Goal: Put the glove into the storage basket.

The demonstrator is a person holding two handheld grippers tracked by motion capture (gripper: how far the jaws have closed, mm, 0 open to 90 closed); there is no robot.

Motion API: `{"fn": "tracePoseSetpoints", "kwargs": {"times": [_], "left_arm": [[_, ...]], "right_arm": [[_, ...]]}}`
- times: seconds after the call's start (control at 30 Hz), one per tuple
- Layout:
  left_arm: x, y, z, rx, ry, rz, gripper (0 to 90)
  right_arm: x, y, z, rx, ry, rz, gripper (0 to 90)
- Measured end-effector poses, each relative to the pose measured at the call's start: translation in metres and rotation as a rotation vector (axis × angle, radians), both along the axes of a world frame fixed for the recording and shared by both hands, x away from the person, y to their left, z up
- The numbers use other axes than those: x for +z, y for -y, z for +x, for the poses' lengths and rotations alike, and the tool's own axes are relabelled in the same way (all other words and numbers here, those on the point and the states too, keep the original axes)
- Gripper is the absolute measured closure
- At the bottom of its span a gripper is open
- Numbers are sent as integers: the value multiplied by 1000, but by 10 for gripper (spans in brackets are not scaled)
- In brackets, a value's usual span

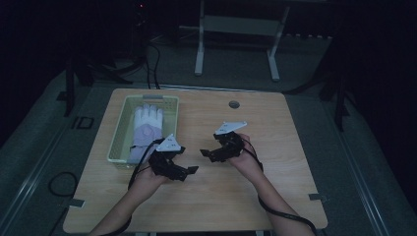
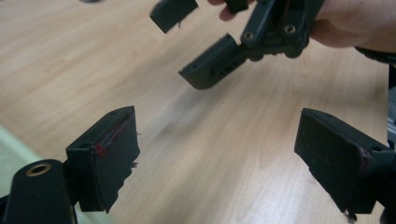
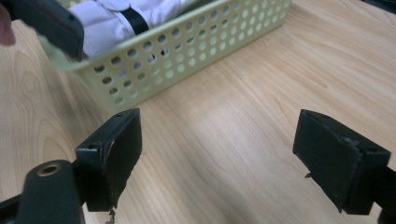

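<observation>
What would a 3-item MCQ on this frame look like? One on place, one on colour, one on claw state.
1. Where does the white glove lie?
A. in the basket
B. on the bare table
C. in the left claw

2. What colour is the basket?
A. red
B. pale green
C. black

3. How do the two claws stand?
A. both shut on the glove
B. left shut, right open
C. both open, holding nothing

Key:
1 A, the high view shows the glove inside the basket's walls.
2 B, its perforated wall is pale green in the right gripper view.
3 C, the left claw and the right claw each show a wide gap over bare table.
</observation>
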State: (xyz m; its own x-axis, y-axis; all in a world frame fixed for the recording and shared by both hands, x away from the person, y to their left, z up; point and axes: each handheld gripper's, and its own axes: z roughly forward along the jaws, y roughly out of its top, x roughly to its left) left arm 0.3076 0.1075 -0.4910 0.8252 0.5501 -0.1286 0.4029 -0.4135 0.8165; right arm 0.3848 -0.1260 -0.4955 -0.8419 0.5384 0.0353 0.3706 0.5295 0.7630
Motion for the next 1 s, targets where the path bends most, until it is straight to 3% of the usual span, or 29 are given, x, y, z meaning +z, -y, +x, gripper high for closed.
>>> {"fn": "tracePoseSetpoints", "kwargs": {"times": [0.3,0.43,0.73,0.8,0.87,1.0], "left_arm": [[-20,22,-8,-46,-16,-3,139],[-35,34,-9,-72,-36,1,139],[-57,51,-11,-88,-26,6,139],[-60,54,-12,-88,-19,16,139],[-63,56,-12,-88,-24,10,138],[-69,58,-12,-75,-31,9,139]], "right_arm": [[-20,15,-8,2,-19,12,156],[-32,23,-11,-1,-22,12,155],[-48,39,-15,-41,-25,8,150],[-50,42,-16,-53,-13,3,136],[-51,45,-18,-81,36,-9,135],[-55,50,-19,-106,55,-6,133]]}}
